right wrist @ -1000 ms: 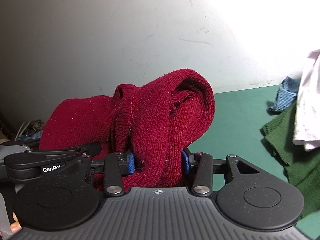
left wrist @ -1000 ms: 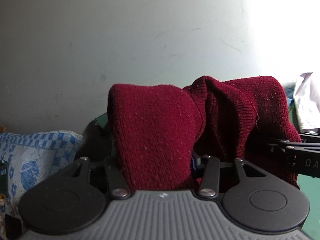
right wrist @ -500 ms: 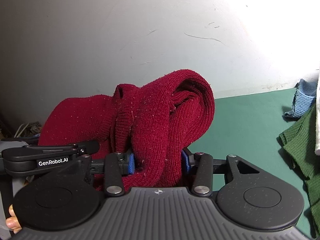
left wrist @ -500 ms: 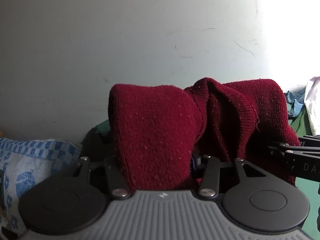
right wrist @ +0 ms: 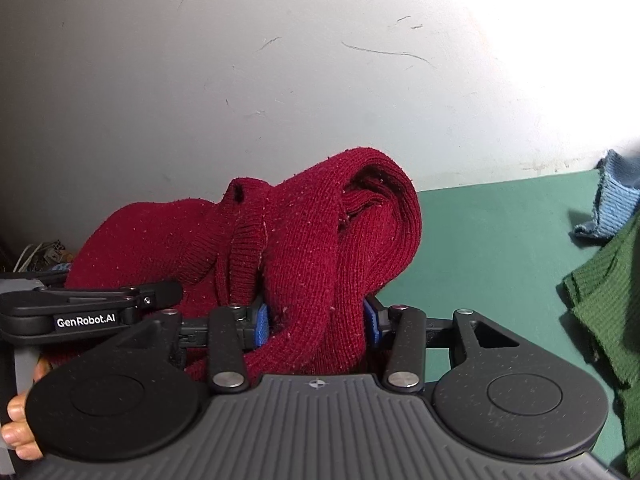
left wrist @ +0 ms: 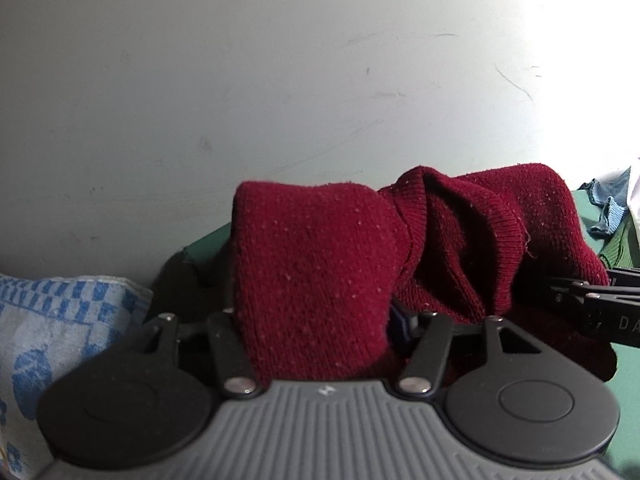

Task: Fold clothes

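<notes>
A dark red knitted sweater (left wrist: 316, 272) hangs bunched between my two grippers above the green table (right wrist: 500, 240). My left gripper (left wrist: 312, 312) has one thick fold between its jaws, which are opening; its blue right pad (left wrist: 398, 320) now shows just clear of the fabric. The fold hides the left pad. My right gripper (right wrist: 316, 320) is shut on another fold of the sweater (right wrist: 304, 264), both blue pads pressing into it. Each gripper's black fingers show at the edge of the other's view: the left gripper (right wrist: 100, 312) and the right gripper (left wrist: 600, 312).
A blue-and-white checked towel (left wrist: 60, 320) lies at the lower left. A dark green garment (right wrist: 608, 300) and a light blue cloth (right wrist: 616, 208) lie on the table at the right. A white wall stands close behind. A person's fingers (right wrist: 20, 432) hold the left handle.
My left gripper's jaws have widened, so its blue right pad shows beside the fold. The left view has sunk and shifted a little. The right gripper keeps its grip.
</notes>
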Available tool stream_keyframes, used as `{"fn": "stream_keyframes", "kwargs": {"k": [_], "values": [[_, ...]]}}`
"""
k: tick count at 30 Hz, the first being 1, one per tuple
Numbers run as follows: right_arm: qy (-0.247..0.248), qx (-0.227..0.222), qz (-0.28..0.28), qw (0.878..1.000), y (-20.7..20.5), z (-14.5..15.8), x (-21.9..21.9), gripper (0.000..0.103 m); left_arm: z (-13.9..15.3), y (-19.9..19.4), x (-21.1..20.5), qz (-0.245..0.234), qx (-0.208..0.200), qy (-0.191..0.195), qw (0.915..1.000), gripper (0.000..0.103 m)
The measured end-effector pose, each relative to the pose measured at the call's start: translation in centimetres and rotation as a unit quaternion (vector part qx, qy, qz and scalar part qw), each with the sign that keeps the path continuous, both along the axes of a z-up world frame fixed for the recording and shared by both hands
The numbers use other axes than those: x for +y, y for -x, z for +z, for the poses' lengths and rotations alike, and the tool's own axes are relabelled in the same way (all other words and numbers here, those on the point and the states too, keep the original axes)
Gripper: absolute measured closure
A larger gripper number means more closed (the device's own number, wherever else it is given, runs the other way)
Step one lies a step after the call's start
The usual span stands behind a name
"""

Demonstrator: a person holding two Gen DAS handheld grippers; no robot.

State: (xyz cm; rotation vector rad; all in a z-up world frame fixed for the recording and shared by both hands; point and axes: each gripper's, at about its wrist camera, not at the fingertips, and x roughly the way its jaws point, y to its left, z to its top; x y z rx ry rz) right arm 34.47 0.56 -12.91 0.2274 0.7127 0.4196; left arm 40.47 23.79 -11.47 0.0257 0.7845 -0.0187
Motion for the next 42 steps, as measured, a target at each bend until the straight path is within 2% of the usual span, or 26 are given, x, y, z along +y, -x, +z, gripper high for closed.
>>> {"fn": "stream_keyframes", "kwargs": {"k": [6, 12, 15, 19, 22, 24, 28, 31, 35, 38, 39, 42], "values": [[-0.003, 0.004, -0.005, 1.000, 0.7, -0.3, 0.1, 0.054, -0.4, 0.0, 1.2, -0.008, 0.005, 0.029, 0.9995, 0.030], [-0.005, 0.012, -0.008, 1.000, 1.7, 0.1, -0.4, 0.049, 0.6, 1.1, 3.1, -0.007, -0.008, 0.045, 0.9989, 0.024], [0.003, 0.010, 0.000, 1.000, 2.5, 1.0, -0.5, 0.048, 1.8, 2.4, 3.7, -0.008, -0.030, 0.031, 0.9990, 0.015], [0.018, -0.017, 0.003, 1.000, 2.4, 2.8, -3.2, 0.048, 4.5, 4.6, 4.4, -0.005, -0.066, 0.016, 0.9977, 0.014], [0.013, -0.046, -0.009, 0.999, 2.2, 4.2, -4.1, 0.048, 6.4, 5.2, 4.2, -0.011, -0.091, 0.020, 0.9956, 0.014], [0.013, -0.048, -0.017, 0.999, 2.3, 4.7, -4.1, 0.048, 6.9, 4.7, 3.7, -0.017, -0.096, 0.028, 0.9948, 0.017], [0.013, -0.029, -0.020, 0.999, 2.9, 5.0, -4.5, 0.055, 5.7, 3.1, 2.2, -0.027, -0.073, 0.039, 0.9962, 0.023], [0.021, -0.016, -0.021, 0.999, 2.5, 4.4, -4.7, 0.083, 3.7, 2.1, 1.5, -0.025, -0.042, 0.037, 0.9981, 0.032], [0.070, -0.018, -0.020, 0.997, 2.4, 4.0, -4.1, 0.088, 1.1, 2.1, 1.1, -0.023, -0.009, 0.036, 0.9991, 0.032], [0.103, -0.020, -0.016, 0.994, 0.8, 2.4, -3.4, 0.088, -0.2, 2.7, 0.5, -0.025, 0.000, 0.031, 0.9992, 0.025], [0.107, -0.018, -0.016, 0.994, 0.6, 2.1, -3.4, 0.088, -0.4, 2.9, 0.1, -0.028, -0.003, 0.020, 0.9994, 0.021], [0.099, -0.020, -0.022, 0.995, 0.2, 1.8, -3.8, 0.084, -0.7, 3.6, -1.1, -0.042, -0.011, -0.008, 0.9990, 0.020]]}}
